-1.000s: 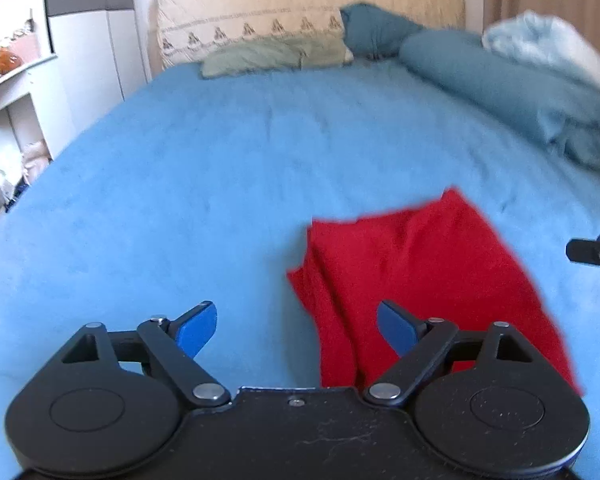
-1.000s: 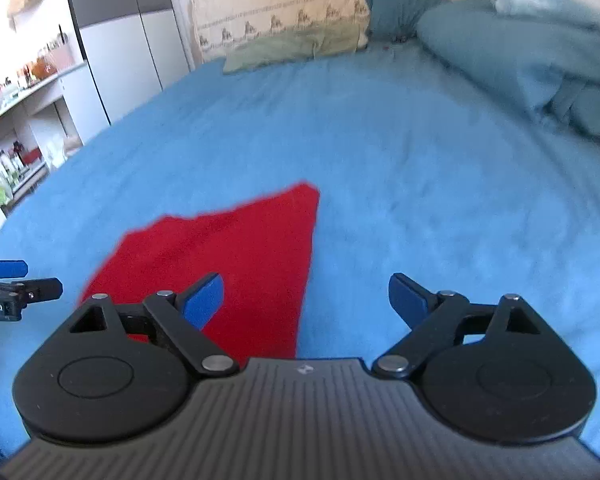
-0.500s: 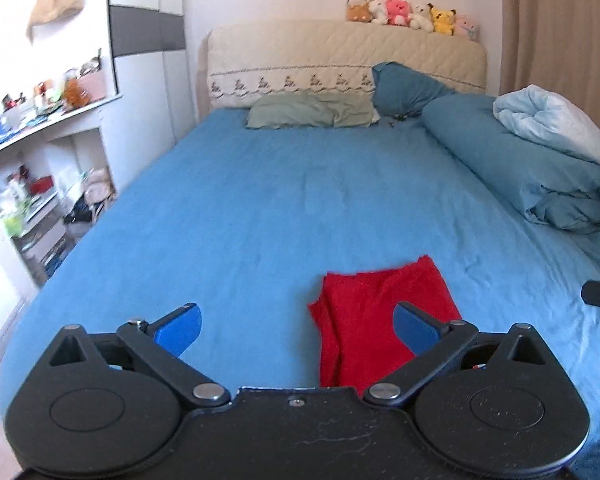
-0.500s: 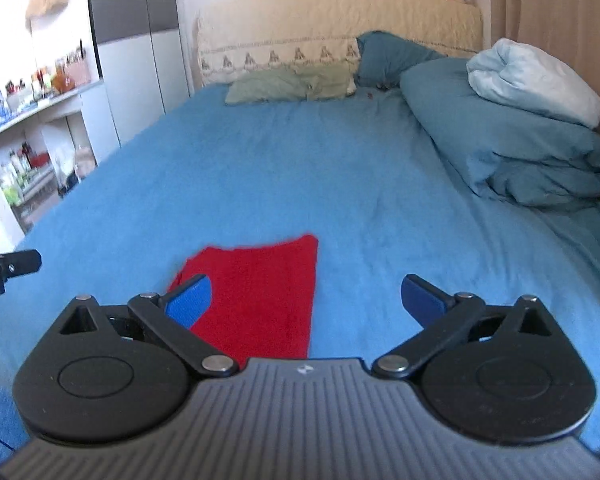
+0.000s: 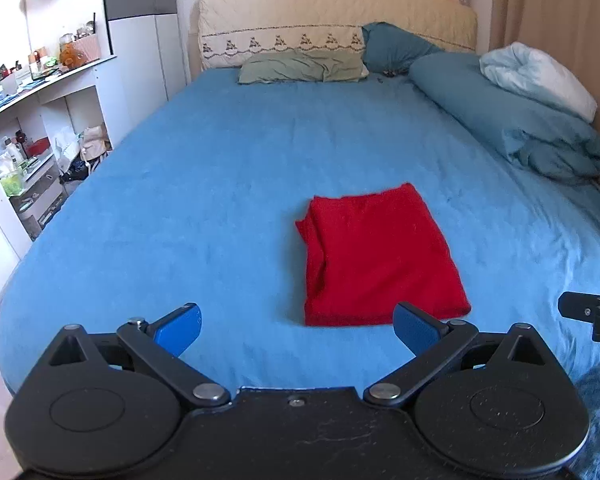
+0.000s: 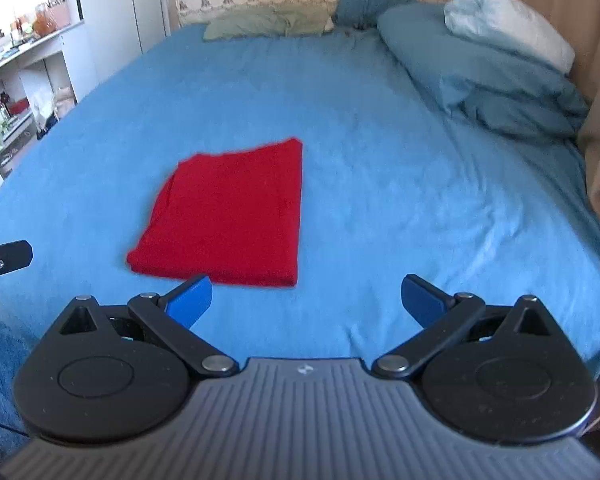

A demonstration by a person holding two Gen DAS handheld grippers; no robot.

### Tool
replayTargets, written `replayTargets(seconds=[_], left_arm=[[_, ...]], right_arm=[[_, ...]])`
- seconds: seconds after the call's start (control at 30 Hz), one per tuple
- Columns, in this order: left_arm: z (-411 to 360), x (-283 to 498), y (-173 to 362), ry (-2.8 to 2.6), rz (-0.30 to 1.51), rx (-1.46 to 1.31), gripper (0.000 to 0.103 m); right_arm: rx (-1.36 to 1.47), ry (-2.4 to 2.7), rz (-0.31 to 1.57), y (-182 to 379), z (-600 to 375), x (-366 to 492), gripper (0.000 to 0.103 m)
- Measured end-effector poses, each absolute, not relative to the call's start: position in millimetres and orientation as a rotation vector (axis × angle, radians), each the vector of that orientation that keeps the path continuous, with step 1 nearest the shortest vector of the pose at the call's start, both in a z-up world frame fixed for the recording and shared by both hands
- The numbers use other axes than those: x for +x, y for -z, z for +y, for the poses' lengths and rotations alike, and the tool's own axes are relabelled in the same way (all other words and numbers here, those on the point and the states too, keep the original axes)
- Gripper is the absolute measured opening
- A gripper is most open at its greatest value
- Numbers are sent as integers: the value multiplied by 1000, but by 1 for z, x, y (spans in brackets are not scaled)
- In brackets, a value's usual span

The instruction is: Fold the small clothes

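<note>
A red cloth (image 5: 376,256) lies folded into a flat rectangle on the blue bed (image 5: 220,184), with its layered edges on the left side. It also shows in the right wrist view (image 6: 232,216). My left gripper (image 5: 298,330) is open and empty, held back above the near edge of the bed, with the cloth ahead and slightly right. My right gripper (image 6: 306,300) is open and empty, with the cloth ahead to its left. Neither touches the cloth.
Pillows (image 5: 300,66) and a rolled blue duvet (image 5: 512,120) lie at the head and right side of the bed. White shelves (image 5: 32,120) with clutter stand to the left. A curtain (image 6: 596,80) hangs on the right.
Both grippers have pulled back and up from the red cloth, which now lies farther ahead and fully in view. Both stay open.
</note>
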State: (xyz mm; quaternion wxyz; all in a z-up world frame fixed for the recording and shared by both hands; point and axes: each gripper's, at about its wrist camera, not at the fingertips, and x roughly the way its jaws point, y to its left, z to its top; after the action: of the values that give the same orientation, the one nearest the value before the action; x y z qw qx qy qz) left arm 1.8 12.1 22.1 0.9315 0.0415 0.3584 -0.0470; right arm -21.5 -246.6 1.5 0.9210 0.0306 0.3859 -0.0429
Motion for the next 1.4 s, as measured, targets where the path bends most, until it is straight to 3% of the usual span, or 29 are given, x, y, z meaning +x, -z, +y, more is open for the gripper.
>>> replayTargets(seconds=[1.4], left_arm=[[6, -8, -25, 105, 682, 123, 103]], right_arm=[[77, 109, 814, 3, -247, -31, 103]])
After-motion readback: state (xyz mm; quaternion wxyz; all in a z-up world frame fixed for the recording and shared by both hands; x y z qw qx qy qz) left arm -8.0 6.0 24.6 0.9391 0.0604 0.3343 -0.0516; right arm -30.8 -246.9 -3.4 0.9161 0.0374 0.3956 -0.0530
